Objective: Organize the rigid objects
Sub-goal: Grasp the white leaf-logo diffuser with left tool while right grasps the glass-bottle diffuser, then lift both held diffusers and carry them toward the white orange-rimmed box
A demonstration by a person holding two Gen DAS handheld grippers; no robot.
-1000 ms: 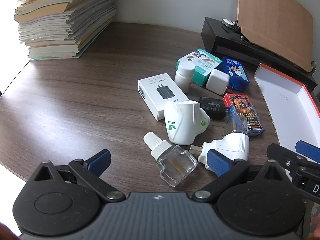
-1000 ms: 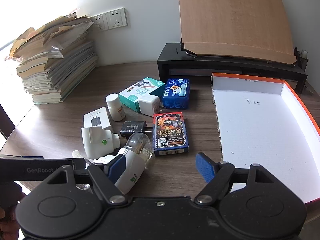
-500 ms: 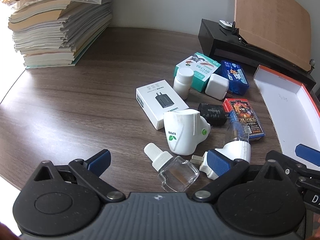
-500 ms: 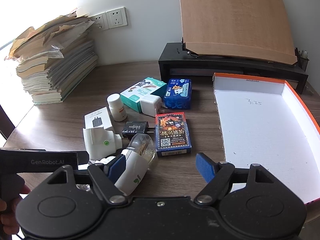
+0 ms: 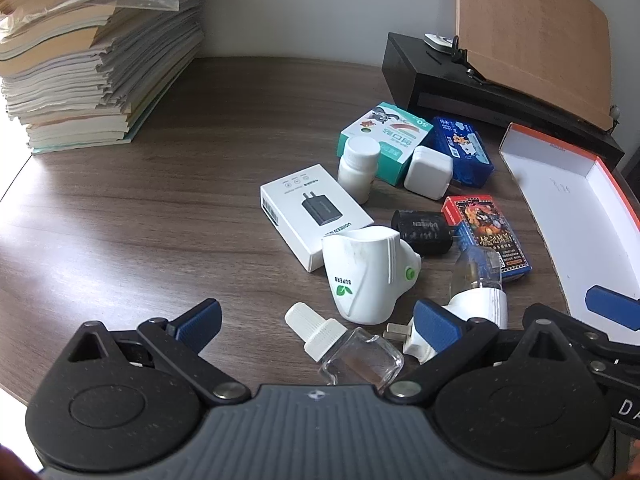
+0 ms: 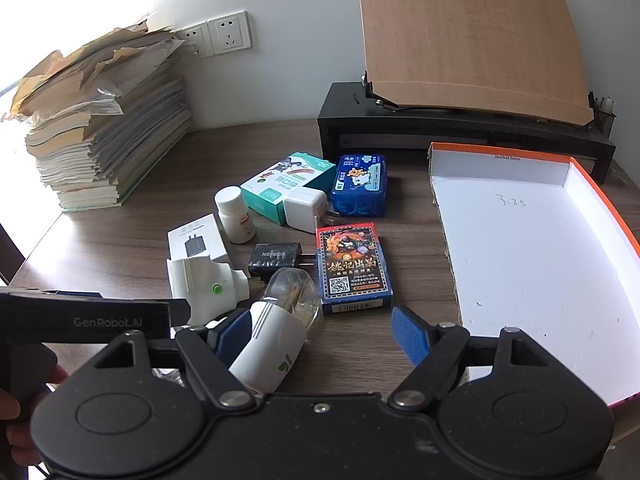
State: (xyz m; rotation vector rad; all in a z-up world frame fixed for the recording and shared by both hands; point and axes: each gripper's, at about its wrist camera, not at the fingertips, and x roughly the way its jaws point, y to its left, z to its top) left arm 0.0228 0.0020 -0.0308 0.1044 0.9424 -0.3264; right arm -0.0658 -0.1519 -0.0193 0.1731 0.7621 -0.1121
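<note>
The white plug-in device (image 6: 272,346) with its glass bottle lies on the desk (image 5: 160,216) just beside the right gripper (image 6: 320,330), its long axis running away from it. Both grippers' fingers are spread and hold nothing; the left gripper (image 5: 316,320) hovers over the clear refill bottle (image 5: 348,350).

Both wrist cameras look forward, low over the table (image 5: 160,200). They share the object cluster and the cardboard box (image 6: 520,260).
</note>
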